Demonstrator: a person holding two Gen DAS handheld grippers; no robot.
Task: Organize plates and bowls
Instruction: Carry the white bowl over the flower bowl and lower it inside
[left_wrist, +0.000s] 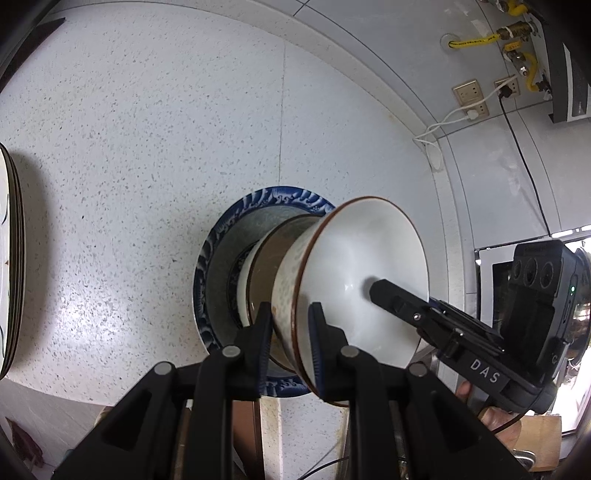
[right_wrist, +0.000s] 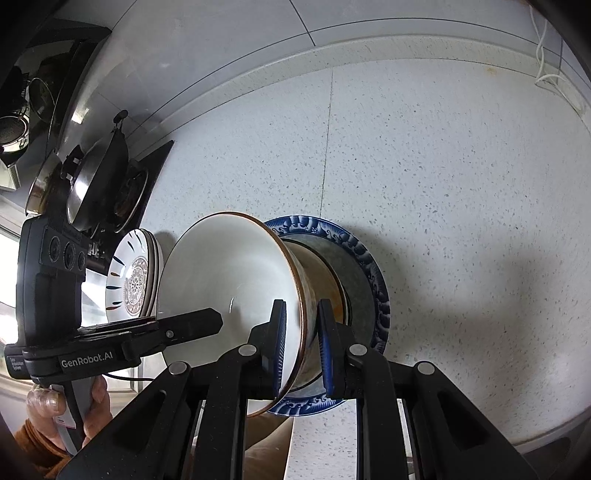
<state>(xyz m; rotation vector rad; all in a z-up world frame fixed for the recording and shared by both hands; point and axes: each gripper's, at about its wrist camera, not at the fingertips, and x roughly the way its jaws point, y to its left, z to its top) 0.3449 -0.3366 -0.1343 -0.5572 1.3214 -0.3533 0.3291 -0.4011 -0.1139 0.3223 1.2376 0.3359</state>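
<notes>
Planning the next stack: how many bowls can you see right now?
2. The white bowl is pinched at its rim by both grippers; a second bowl sits under it on the blue-rimmed plate. More may be nested, hidden.

My left gripper (left_wrist: 290, 325) and my right gripper (right_wrist: 301, 332) both angle downward, jaws nearly closed. Each pinches the same rim from opposite sides.

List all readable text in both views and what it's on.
"DAS": white letters on the side of the right gripper, seen from the left wrist view.
"GenRobot.AI": white letters on the side of the left gripper, seen from the right wrist view.
Small white label beside "GenRobot.AI": too small to read.
Bowl, blue plate, patterned plates: patterns only, no text.
</notes>
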